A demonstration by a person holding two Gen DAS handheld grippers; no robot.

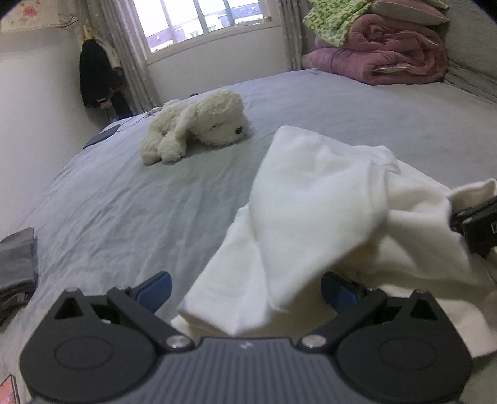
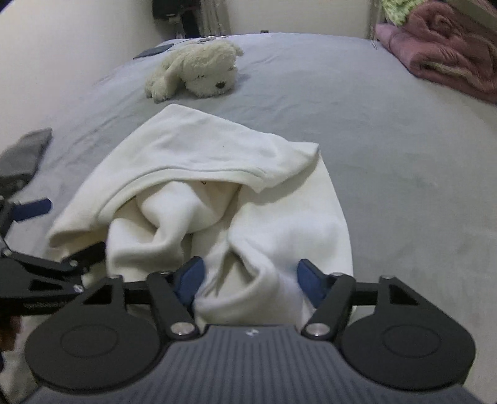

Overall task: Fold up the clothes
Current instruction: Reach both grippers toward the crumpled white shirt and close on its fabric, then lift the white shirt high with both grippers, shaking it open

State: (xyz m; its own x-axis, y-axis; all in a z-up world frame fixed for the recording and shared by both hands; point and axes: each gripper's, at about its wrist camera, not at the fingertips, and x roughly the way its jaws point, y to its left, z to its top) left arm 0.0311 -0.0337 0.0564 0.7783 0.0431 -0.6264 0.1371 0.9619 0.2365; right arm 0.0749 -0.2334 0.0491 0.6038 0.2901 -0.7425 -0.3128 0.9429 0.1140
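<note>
Left wrist view: set low behind the left gripper (image 1: 247,290), aimed across the bed (image 1: 124,202) toward the window (image 1: 202,21).
Right wrist view: set low behind the right gripper (image 2: 250,282), aimed up the bed, close over the white garment (image 2: 217,174).
Shared: garment, plush dog (image 1: 198,127), pink quilts (image 2: 447,46), grey cloth (image 2: 25,155); each gripper is caught in the other's frame.

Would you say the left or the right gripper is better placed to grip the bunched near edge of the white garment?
Probably the right gripper: its open jaws straddle the white garment at its bunched near edge. The left gripper is open too, beside flatter cloth.
</note>
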